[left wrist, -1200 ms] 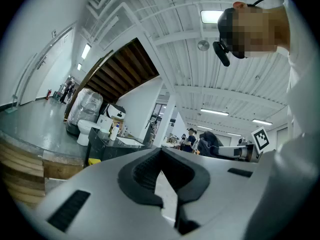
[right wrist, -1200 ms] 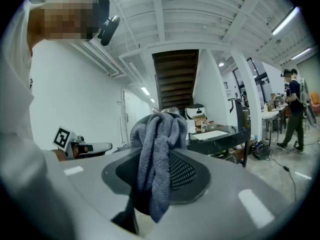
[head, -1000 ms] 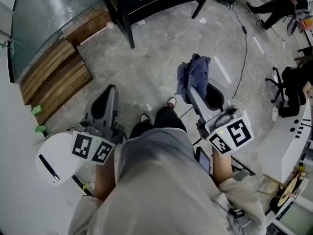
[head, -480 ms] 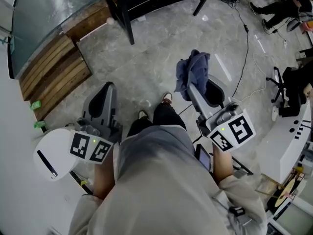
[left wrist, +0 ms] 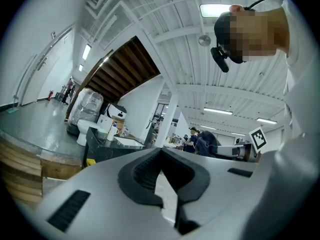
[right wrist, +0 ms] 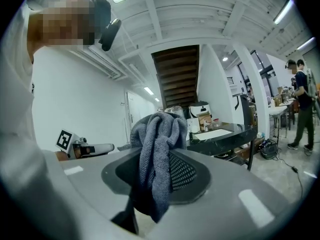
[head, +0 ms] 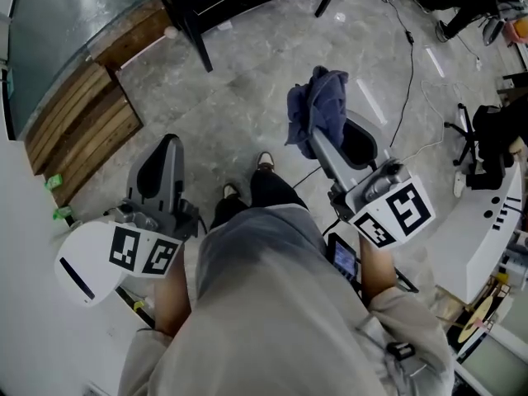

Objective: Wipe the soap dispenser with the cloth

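A blue-grey cloth [head: 317, 104] hangs bunched from my right gripper [head: 318, 137], which is shut on it above the stone floor. In the right gripper view the cloth [right wrist: 154, 154] drapes over both jaws and hides their tips. My left gripper [head: 167, 143] is held level beside my left knee, shut with nothing in it; its jaws [left wrist: 160, 153] meet at the tips. A black counter [left wrist: 106, 148] stands ahead with small white items on it. They are too small for me to make out a soap dispenser.
Wooden planks [head: 78, 130] lie on the floor at the left. Black table legs [head: 196, 33] stand ahead. A cable [head: 408, 73] runs across the floor at the right, near an office chair [head: 487, 143] and a white desk [head: 487, 238]. People [right wrist: 303, 104] stand far off.
The person has stepped forward across the floor. Both grippers have been carried along toward the black table legs. The cloth has stayed in the right gripper and the left has stayed shut.
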A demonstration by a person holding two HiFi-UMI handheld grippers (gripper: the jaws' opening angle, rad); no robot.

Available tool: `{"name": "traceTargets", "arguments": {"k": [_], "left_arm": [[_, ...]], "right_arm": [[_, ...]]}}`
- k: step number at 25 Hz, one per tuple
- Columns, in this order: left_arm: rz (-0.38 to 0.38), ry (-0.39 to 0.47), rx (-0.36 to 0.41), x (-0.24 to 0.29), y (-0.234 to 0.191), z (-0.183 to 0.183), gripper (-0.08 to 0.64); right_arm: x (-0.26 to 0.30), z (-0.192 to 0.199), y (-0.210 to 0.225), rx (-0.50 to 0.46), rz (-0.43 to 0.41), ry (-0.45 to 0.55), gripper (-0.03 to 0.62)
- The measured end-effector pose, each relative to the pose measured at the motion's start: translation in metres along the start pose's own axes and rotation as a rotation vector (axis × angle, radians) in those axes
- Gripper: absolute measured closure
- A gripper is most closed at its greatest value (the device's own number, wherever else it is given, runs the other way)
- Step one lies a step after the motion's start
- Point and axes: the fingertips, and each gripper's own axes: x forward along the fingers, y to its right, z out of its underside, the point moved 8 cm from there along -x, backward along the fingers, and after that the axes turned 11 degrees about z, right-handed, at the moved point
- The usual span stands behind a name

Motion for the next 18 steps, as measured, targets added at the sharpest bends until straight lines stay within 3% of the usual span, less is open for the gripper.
{"name": "traceTargets", "arguments": {"k": [10,18], "left_arm": [[-0.027,-0.028,-0.009,0.069,-0.005,0.007,0.552],[-0.042,-0.012,0.027,0.122,-0.008,0.004,0.552]], "right_arm": [[0.035,-0.005,0.065,0.020,-0.037,-0.019,0.469],[0.058,-0.006,0.109,0.008,-0.072,-0.017,0.469]]}}
